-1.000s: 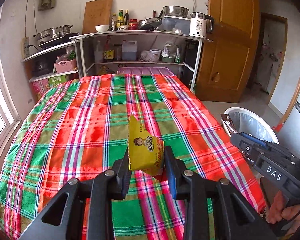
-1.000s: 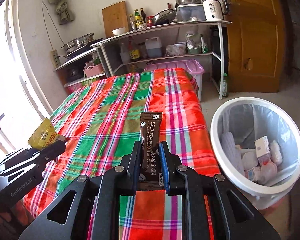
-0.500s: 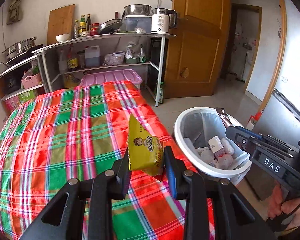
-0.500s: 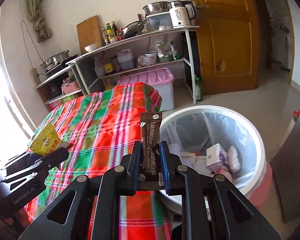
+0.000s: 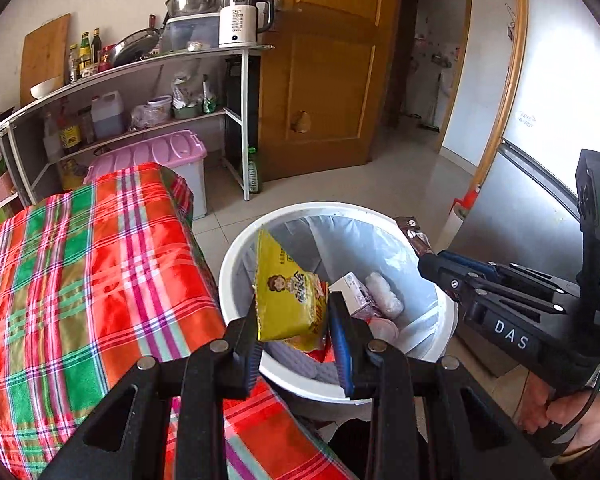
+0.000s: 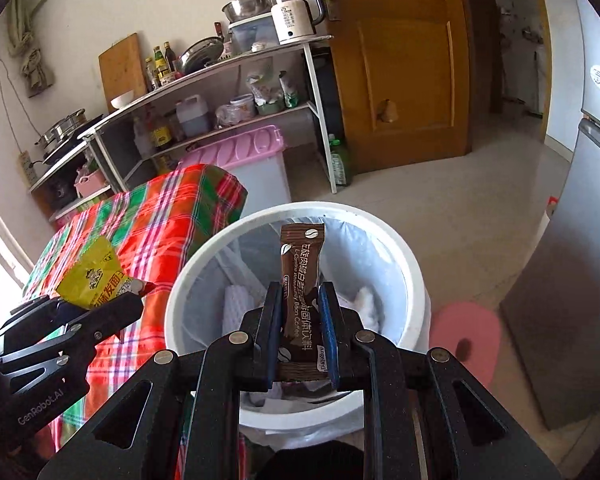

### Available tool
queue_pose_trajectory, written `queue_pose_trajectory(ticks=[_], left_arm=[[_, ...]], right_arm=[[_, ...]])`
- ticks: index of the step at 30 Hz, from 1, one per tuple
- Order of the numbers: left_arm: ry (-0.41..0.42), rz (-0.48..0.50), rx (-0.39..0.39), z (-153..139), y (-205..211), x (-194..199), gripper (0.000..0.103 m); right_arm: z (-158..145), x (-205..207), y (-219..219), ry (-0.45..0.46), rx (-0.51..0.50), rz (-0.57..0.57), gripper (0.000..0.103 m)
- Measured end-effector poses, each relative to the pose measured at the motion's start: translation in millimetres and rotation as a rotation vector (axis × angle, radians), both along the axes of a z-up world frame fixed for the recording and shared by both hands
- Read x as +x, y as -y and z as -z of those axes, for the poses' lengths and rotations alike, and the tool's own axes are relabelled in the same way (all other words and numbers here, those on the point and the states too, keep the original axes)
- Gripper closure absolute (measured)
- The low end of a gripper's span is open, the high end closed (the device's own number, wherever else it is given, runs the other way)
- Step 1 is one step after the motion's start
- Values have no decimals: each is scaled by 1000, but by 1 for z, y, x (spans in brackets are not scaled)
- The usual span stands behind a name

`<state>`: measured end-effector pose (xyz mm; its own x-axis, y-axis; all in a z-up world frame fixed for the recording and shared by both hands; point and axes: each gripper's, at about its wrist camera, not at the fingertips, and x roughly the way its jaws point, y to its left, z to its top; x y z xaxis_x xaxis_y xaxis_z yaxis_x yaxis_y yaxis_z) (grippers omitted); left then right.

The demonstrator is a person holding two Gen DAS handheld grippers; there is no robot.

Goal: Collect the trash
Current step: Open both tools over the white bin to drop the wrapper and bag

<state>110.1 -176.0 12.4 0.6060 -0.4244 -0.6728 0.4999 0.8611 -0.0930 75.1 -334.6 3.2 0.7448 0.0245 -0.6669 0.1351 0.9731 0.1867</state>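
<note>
Left wrist view: the left gripper (image 5: 294, 328) clamps a yellow crinkled snack packet (image 5: 288, 304) over the white round plastic-lined trash bin (image 5: 236, 256). Its right-hand neighbour, the right gripper (image 6: 300, 324), pinches a brown coffee sachet (image 6: 301, 280) above the same bin. A red-green plaid tablecloth (image 5: 80, 280) lies left of both; a pink plastic stool (image 6: 468, 336) sits right.

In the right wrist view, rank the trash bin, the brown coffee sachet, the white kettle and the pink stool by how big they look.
1. trash bin
2. pink stool and brown coffee sachet: look alike in extent, but the sachet sits near the camera, so no ranking
3. white kettle, which is farthest off
</note>
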Motion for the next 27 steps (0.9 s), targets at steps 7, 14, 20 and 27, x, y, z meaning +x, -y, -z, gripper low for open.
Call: queue_pose_trajectory(ticks=[7,14,20,27], left_arm=[[-44,12,26,17,22,12,71],[-85,6,45,30,31,19,67],[-88,-12,42,30,32,20,48],[-65,-33,33,23,25,14,43]], right_arm=[[20,15,10,-65,-22,-21,84],[35,25,17,-114,-12,-50,83],[42,25,23,-117,-10,-20,78],[36,18,23,-87,6,-5,68]])
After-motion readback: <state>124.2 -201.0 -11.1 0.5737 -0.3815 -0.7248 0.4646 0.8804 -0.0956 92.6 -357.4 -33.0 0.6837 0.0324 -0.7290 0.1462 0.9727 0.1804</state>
